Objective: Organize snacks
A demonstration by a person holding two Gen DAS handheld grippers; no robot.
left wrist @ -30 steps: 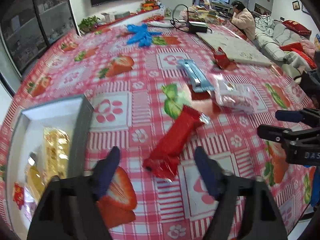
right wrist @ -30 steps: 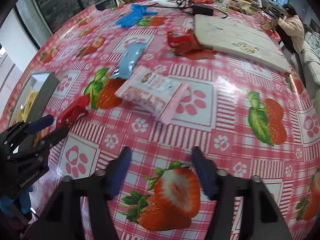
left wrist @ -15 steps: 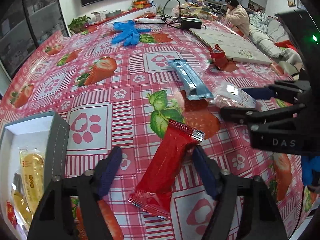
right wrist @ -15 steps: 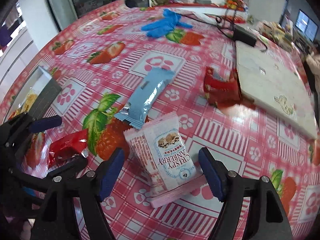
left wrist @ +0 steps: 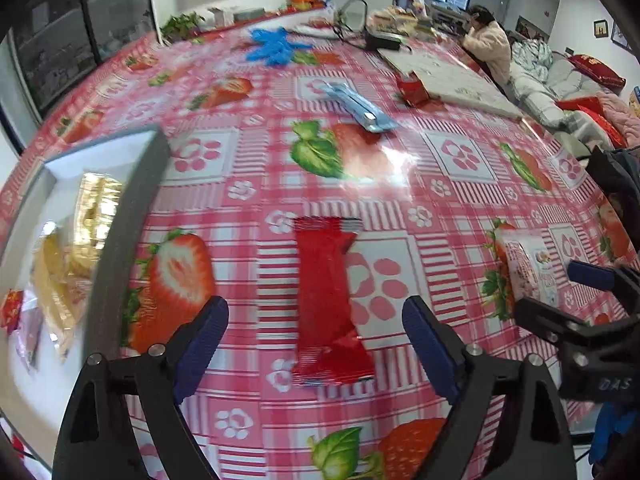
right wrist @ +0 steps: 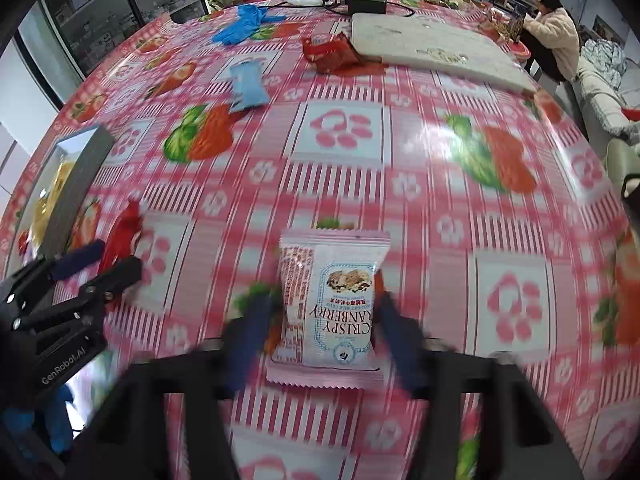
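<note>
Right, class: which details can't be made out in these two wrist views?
- Right gripper fingers, right wrist view: motion-blurred, so contact with the cranberry crisp packet is unclear.
- Box contents, left wrist view: blurred, cut by the frame edge.
- Red snack bar, right wrist view: partly hidden behind the left gripper.

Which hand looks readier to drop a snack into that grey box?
Left. Its open gripper straddles the red snack bar right beside the grey box; the right gripper brackets the pink cranberry packet farther away.
</note>
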